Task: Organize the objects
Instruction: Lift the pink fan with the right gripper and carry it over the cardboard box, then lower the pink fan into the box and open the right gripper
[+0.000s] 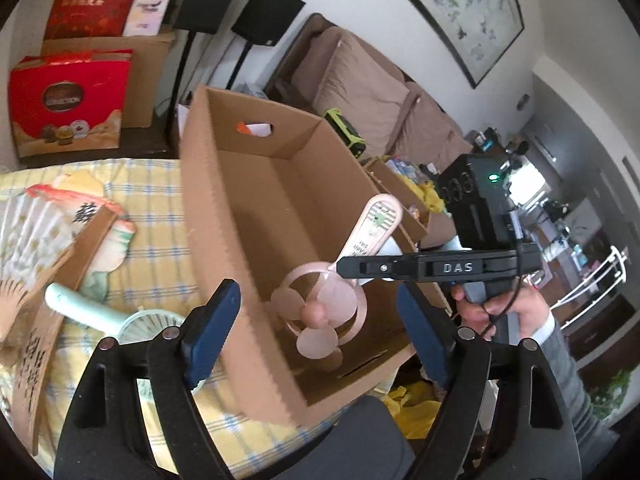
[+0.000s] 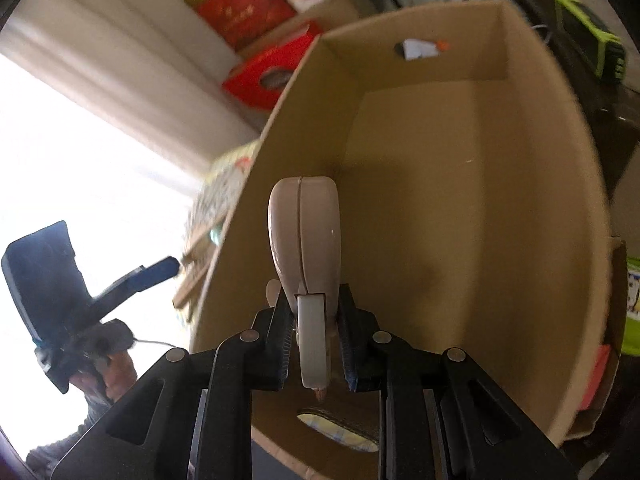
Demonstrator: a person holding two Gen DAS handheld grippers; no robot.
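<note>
Item: pink handheld fan (image 1: 320, 312), clamped at handle in right tongs (image 2: 314, 344), hanging over open cardboard box (image 1: 256, 208) on table. Left tongs (image 1: 316, 332) apart, empty. Advice: lower fan near box floor before release; mint fan (image 1: 100, 312) likely next.

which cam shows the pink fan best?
Left wrist. It shows the whole pink handheld fan, blades and handle, held over the cardboard box by the right tongs. The right wrist view shows only the handle edge-on between its tongs.
</note>
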